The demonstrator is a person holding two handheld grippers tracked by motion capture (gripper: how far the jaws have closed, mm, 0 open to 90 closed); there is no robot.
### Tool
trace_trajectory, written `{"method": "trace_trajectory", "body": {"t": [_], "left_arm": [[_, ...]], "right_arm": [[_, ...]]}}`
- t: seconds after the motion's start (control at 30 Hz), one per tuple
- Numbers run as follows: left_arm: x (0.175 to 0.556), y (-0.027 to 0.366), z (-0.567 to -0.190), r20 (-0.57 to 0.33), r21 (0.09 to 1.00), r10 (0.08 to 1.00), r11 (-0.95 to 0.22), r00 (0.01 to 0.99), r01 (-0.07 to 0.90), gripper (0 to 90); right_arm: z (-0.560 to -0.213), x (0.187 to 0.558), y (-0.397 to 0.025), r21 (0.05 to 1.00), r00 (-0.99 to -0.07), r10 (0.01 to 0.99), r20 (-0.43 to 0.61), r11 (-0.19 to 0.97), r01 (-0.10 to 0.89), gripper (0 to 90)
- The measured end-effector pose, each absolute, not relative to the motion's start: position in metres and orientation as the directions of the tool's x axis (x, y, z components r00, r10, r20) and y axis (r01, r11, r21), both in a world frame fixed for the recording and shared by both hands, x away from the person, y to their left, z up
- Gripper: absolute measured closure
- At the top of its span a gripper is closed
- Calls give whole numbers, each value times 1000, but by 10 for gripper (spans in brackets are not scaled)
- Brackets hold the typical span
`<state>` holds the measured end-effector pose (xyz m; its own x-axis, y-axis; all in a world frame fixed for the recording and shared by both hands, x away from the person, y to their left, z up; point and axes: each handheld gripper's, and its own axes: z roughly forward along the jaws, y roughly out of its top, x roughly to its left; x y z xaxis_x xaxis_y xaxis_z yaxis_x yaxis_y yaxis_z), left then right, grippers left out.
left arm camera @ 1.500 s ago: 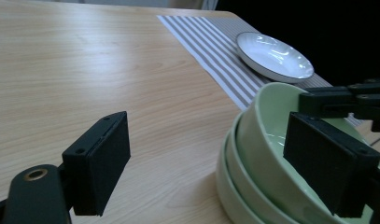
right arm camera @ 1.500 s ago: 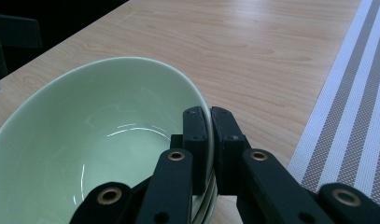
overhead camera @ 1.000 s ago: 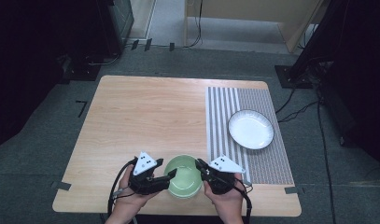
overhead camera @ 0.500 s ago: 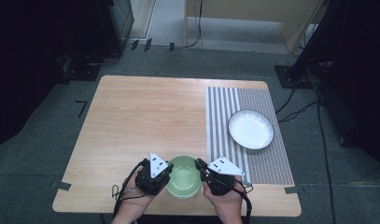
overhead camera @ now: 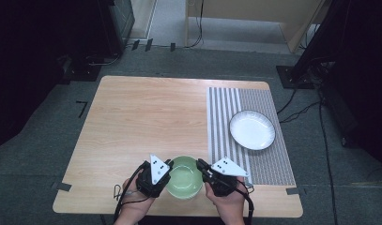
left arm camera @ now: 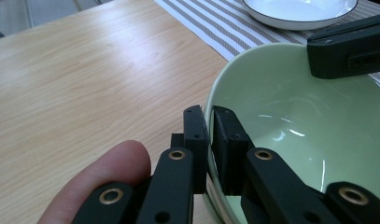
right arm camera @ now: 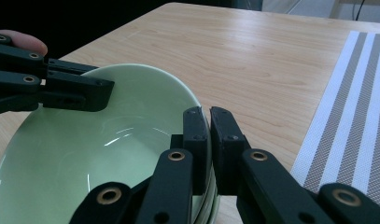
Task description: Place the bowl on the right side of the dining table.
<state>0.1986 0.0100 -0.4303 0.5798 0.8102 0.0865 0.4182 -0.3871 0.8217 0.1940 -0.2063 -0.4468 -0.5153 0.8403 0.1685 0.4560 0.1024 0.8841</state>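
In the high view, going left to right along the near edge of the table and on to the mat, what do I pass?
Left gripper → green bowl → right gripper → striped mat, with the white plate lying on it farther back.

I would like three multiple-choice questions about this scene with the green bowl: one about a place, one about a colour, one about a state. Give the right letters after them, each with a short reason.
1. Where does the white plate lie?
A. on the striped mat
B. on bare wood
C. inside the bowl

2. What colour is the bowl?
A. blue
B. light green
C. red

3. How do the left gripper and the right gripper stand?
A. both wide open, away from the bowl
B. one shut, one open
C. both shut on the bowl's rim

Answers:
1 A, the high view shows the plate on the stripes.
2 B, every view shows pale green.
3 C, in each gripper view the jaws pinch the rim, on opposite sides.
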Motion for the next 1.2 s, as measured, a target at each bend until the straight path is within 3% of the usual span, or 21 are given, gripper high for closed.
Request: {"method": "trace_trajectory", "body": {"t": [0.17, 0.57, 1.07, 1.2], "left_arm": [[192, 9, -428, 140, 842, 805, -403, 577, 358, 842], [185, 11, -421, 154, 876, 812, -376, 563, 303, 844], [170, 7, -412, 226, 917, 823, -360, 521, 170, 841], [167, 5, -411, 236, 925, 818, -355, 524, 137, 839]], "right_arm": [[-448, 196, -208, 876, -520, 833, 189, 96, 473, 806], [-452, 197, -204, 864, -521, 830, 199, 102, 493, 754], [-447, 195, -203, 869, -511, 825, 240, 52, 493, 771], [-443, 193, -202, 872, -485, 840, 242, 30, 488, 824]]}}
